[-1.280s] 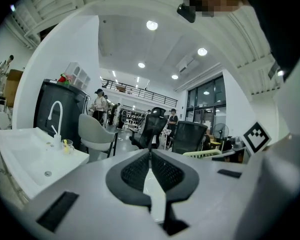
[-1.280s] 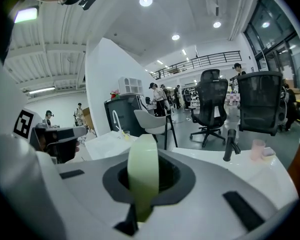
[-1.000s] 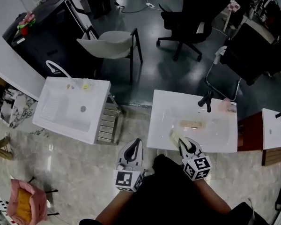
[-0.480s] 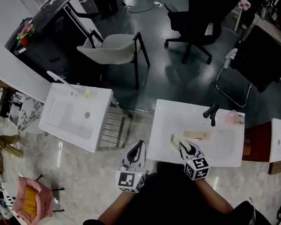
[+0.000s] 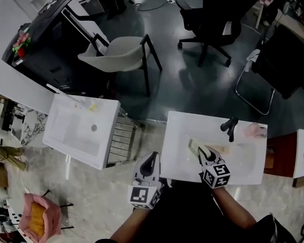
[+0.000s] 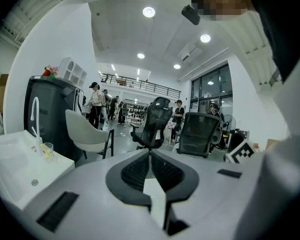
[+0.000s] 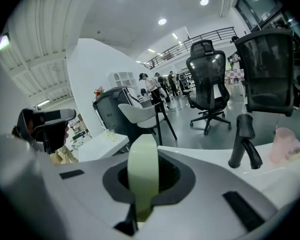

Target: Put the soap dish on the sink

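Note:
The soap dish (image 5: 194, 146) is a pale green, flat piece held on edge; in the right gripper view the soap dish (image 7: 142, 171) stands upright between the jaws. My right gripper (image 5: 201, 152) is shut on it, over the front part of the white sink (image 5: 173, 130) with a black faucet (image 5: 230, 128). In its own view the right gripper (image 7: 144, 176) points towards the faucet (image 7: 244, 141). My left gripper (image 5: 152, 158) hangs just off that sink's front left corner, and the left gripper (image 6: 151, 156) shows its jaws shut with nothing between them.
A second white sink (image 5: 81, 130) stands to the left, with a slatted rack (image 5: 122, 138) between the two. A pink object (image 5: 253, 131) sits by the faucet and a tan item (image 5: 224, 149) lies in the basin. A white chair (image 5: 116, 54) and black office chairs (image 5: 218, 14) stand behind.
Both grippers have moved forward towards the right sink. The soap dish has gone from the sink's front edge to over its basin, still gripped.

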